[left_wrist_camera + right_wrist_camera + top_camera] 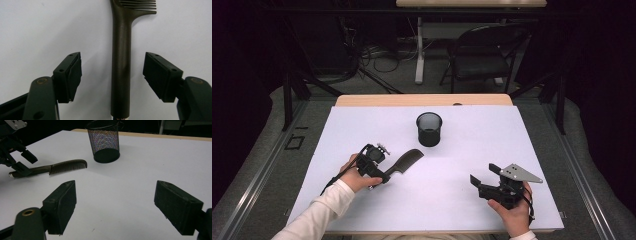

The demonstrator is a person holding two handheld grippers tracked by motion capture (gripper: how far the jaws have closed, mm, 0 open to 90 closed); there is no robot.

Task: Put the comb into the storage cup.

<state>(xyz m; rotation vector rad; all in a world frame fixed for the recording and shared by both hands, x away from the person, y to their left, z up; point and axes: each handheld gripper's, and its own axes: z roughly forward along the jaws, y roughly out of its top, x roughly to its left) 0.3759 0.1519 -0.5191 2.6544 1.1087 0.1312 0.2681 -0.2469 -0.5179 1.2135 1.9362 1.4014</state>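
A dark comb (407, 161) lies flat on the white table sheet (472, 135), teeth toward the far right. My left gripper (387, 175) sits at its handle end. In the left gripper view the comb handle (121, 62) runs between the jaws of the left gripper (112, 65), with a gap on each side, so the pads are off it. My right gripper (482, 173) rests near the front right, open with nothing between its jaws. The right gripper view (115, 195) looks past them to the comb (65, 166) and the left gripper (21, 162).
A black mesh pencil cup (429, 129) stands upright behind the comb, near the table's middle back, and it looks empty in the right gripper view (103, 141). Beyond the table's wooden far edge (422, 100) are a folding chair (484, 55) and floor cables.
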